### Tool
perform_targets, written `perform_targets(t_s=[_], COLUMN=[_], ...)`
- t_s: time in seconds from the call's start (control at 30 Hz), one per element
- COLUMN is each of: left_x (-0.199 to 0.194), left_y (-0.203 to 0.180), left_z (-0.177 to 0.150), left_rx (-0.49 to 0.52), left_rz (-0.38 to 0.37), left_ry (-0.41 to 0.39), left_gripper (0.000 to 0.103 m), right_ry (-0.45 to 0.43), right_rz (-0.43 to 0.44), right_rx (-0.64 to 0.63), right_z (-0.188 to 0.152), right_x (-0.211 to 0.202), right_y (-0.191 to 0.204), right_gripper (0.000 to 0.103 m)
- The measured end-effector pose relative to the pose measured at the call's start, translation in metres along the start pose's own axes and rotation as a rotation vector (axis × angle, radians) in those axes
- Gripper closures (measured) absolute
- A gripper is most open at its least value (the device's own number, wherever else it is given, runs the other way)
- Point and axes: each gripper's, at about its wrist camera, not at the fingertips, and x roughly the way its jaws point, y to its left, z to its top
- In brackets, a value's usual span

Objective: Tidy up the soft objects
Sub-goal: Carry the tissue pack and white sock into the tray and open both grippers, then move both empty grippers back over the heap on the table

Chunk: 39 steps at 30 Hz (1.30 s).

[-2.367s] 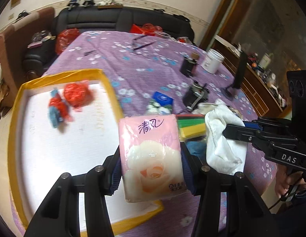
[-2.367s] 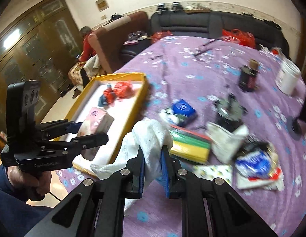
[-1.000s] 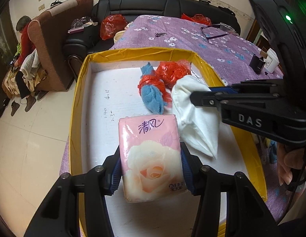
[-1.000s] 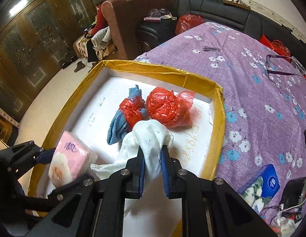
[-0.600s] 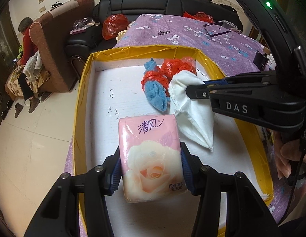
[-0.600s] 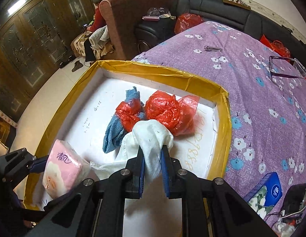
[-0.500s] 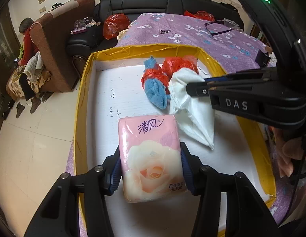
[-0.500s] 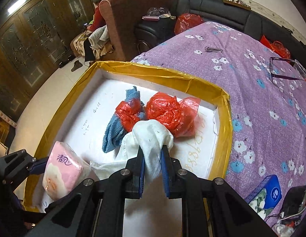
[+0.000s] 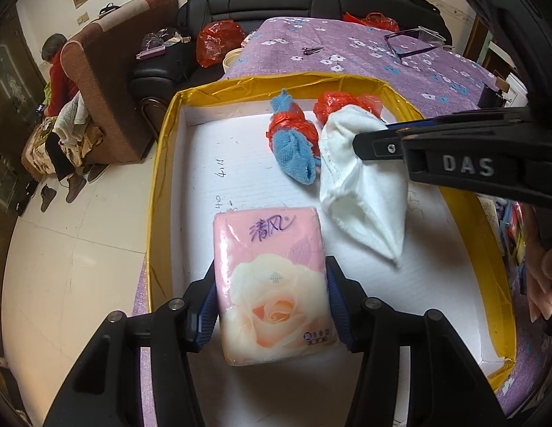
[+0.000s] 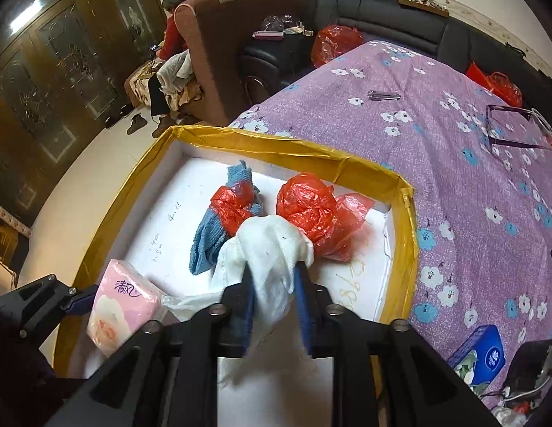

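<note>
My right gripper (image 10: 274,277) jaws are opening, white cloth (image 10: 272,245) between them, dropping beside the bundles at frame centre. Left gripper (image 9: 272,306) clenches the tissue pack (image 9: 274,284) low over the yellow-rimmed tray (image 9: 162,142) for placing.
</note>
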Motion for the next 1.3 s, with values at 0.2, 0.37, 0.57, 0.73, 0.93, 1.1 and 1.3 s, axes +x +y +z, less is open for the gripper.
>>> perform_targets(t_s=[0.2,0.37,0.57,0.73,0.93,1.1,1.3], left_x=[-0.009,-0.021,-0.032,-0.039,-0.051,-0.062,-0.071], left_y=[0.003,0.002,-0.013,-0.029,-0.052,-0.079,-0.110], left_z=[-0.001,-0.003,-0.008,-0.010,-0.008,-0.008,-0.010], left_rx=[-0.031,-0.043,-0.036,-0.023,0.003,0.044,0.110], left_rz=[-0.001,-0.004,-0.020,-0.041,-0.065,-0.106,-0.172], left_ry=[-0.025,-0.049,-0.062,-0.072,-0.099,-0.117,-0.125], left_gripper=[0.036,0.036,0.033,0.032,0.032,0.032,0.032], right_ry=[-0.035,-0.065,-0.071,-0.075,-0.072,0.007,0.090], right_rz=[0.026,0.035,0.040,0.030,-0.053,-0.035,0.044], right_rx=[0.032,0.068,0.139,0.189,0.283,0.332,0.274], right_z=[-0.002,-0.012,-0.041,-0.069,-0.100,-0.121,-0.168], right_x=[-0.020,-0.043,-0.064,-0.082,-0.098,-0.091,-0.109], right_y=[-0.007,-0.018,-0.040,-0.067,-0.126,-0.166,-0.148], right_gripper=[0.059,0.059,0.059,0.059,0.059,0.059,0.058])
